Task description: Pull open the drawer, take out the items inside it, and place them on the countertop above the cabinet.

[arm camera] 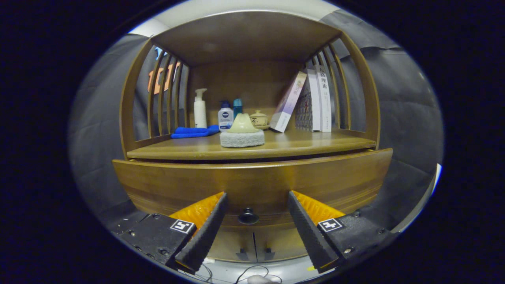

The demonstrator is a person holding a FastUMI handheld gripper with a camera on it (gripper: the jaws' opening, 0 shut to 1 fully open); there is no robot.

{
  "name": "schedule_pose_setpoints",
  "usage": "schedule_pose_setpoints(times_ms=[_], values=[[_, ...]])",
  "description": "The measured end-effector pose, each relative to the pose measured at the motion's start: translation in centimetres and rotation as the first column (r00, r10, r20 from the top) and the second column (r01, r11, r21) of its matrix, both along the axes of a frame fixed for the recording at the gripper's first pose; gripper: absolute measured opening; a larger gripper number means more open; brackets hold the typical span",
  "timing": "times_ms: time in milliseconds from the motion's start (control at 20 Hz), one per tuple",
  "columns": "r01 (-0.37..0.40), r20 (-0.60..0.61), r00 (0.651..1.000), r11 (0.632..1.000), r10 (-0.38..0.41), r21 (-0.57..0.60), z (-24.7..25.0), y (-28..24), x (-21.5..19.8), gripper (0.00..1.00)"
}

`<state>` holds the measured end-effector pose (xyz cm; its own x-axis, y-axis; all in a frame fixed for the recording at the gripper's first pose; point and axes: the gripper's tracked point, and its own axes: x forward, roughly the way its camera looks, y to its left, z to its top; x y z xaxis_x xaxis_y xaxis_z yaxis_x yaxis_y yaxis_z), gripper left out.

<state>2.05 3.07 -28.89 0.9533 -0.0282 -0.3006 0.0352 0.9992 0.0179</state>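
The gripper (256, 199) is pointing at the front of a wooden cabinet (130, 106). Its two fingers are standing wide apart and are gripping nothing. The round dark knob (248, 216) of the drawer (177, 185) is sitting in the gap between them, touching neither finger. The drawer front is showing a narrow dark gap under the countertop (307, 146); whether it is pulled out at all cannot be told, and its inside is not visible.

The countertop above the drawer is carrying several items. A scrubbing pad with a pale domed handle (242, 133) is lying near the front edge, at the middle. Behind it, toward the back panel, the following are standing upright:

- a white pump bottle (200, 109), nearest the left rear corner;
- a small blue-capped bottle (225, 116), just beside it;
- a taller blue bottle (238, 107);
- a small lidded ceramic pot (259, 118), partly hidden by the pad's handle; its contents cannot be seen.

A folded blue cloth (195, 131) is lying along the left side, in front of the pump bottle. Toward the right rear corner, upright books (320, 100) are standing against the slatted side, and one book (289, 102) is leaning on them.

Two lower cabinet doors (252, 244) are showing below the drawer, closed.
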Motion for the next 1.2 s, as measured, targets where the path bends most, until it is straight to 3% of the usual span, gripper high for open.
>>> schedule_pose_setpoints(times_ms=[750,1200], values=[[-0.007,-0.038,0.999,1.0,0.006,-0.025,0.0,-0.1,-0.3,0.99],[-0.055,0.133,0.989,0.998,0.057,-0.018,3.4,0.4,-1.0,0.99]])
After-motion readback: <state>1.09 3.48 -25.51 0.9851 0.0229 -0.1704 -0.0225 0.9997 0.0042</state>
